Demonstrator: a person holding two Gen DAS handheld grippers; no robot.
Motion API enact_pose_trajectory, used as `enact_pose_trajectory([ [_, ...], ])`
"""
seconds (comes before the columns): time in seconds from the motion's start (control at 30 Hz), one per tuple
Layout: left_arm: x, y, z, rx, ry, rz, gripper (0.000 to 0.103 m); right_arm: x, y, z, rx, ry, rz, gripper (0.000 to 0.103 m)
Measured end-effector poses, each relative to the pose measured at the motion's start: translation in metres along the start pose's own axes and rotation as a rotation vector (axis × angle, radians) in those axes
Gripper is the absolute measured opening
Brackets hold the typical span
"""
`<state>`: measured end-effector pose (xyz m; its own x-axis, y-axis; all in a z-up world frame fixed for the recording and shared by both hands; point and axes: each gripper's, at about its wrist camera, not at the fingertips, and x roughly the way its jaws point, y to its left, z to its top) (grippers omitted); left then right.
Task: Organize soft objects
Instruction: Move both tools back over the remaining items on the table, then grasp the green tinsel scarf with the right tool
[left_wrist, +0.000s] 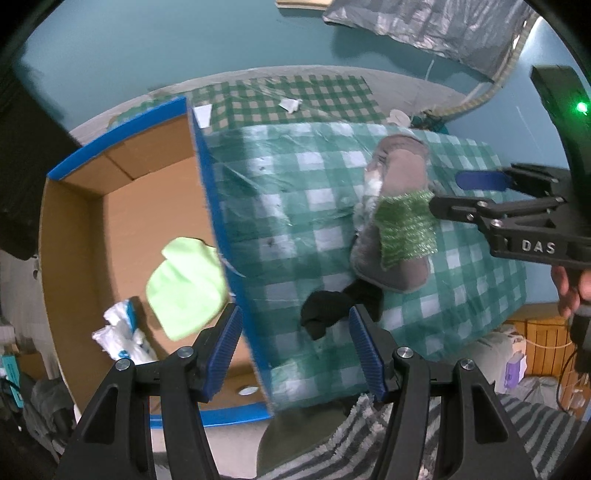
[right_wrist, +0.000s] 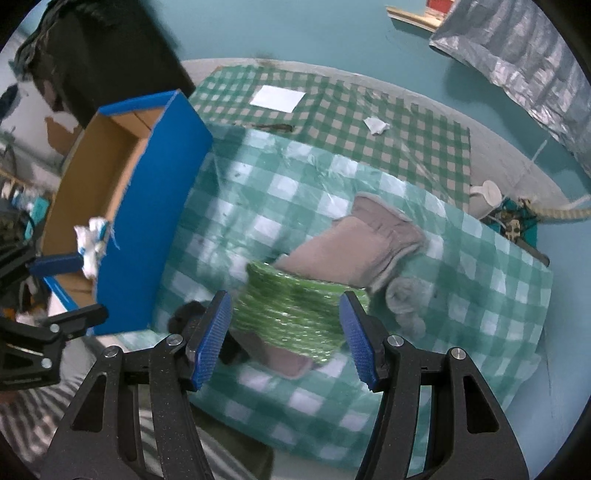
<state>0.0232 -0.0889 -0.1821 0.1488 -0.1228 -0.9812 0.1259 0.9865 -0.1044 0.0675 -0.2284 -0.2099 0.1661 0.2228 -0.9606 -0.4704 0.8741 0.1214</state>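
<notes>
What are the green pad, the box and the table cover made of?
Green pad: looks like knitted glittery synthetic yarn, with ribbed rows and sparkle. Box: corrugated cardboard, brown matte inside, blue outside. Table cover: probably checked cloth under clear plastic film, going by its glossy wrinkles.

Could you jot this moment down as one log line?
left gripper: open, over box edge | right gripper: open, at green scrubber | lime cloth: in box

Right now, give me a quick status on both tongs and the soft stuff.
Left tongs open, over the box edge. Right tongs open around the green scrubber, not gripping. Lime cloth in box. Black sock, grey cloth left.
</notes>
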Motion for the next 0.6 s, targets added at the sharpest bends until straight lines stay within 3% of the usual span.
enact_pose_trajectory([
  [0.37, 0.033, -0.022, -0.002, 0.007, 0.076, -0.027, 0.061, 0.031, -0.005, 0.007, -0.249, 0.066, 0.048, 0.060],
  [0.6, 0.060, -0.025, -0.001, -0.033, 0.132, -0.046, 0.062, 0.051, 0.002, 0.006, -0.377, 0.088, 0.031, 0.060],
])
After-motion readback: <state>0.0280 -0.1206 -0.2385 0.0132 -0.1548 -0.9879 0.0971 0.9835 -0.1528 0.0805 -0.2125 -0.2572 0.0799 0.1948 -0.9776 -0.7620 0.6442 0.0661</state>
